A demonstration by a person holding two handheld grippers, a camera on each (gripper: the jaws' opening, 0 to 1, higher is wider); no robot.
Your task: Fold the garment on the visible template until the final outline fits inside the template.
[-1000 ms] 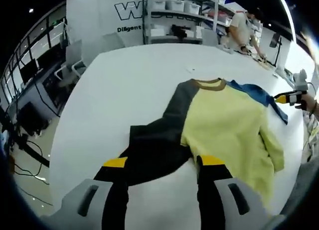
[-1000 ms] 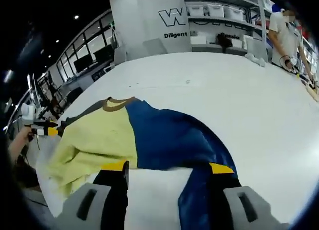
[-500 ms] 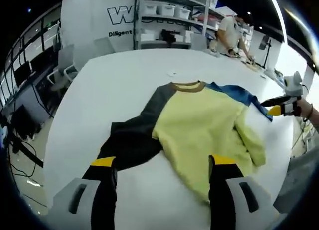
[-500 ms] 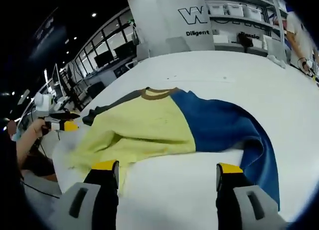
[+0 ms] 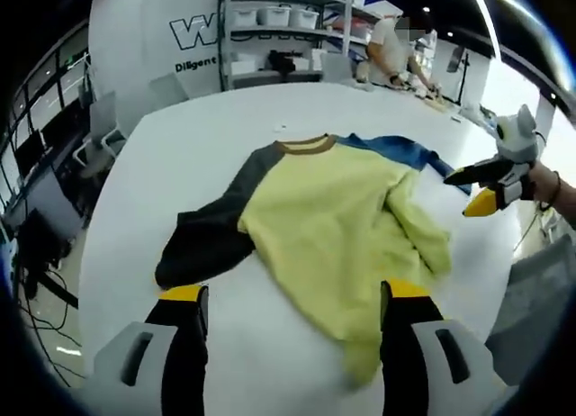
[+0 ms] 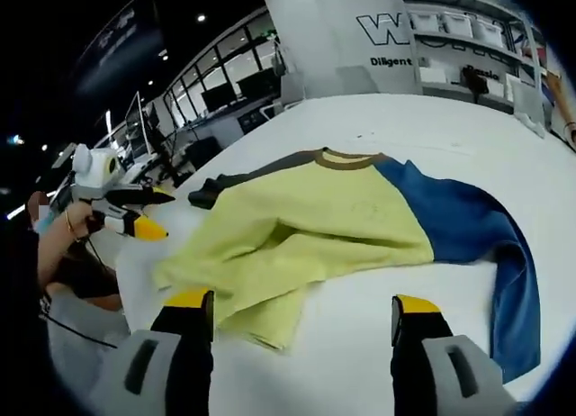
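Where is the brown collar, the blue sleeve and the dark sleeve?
brown collar (image 5: pixel 304 146), left gripper view, middle of the neckband.
blue sleeve (image 6: pixel 517 299), right gripper view, lower part of the sleeve.
dark sleeve (image 5: pixel 202 245), left gripper view, middle of the sleeve.

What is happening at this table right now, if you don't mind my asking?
A person holds a claw in each hand over a white table where a shirt lies spread out, yellow in the body with a dark sleeve and a blue sleeve. Both the left claw and the right claw are open and hold nothing. The shirt looks rumpled, its folding not finished.
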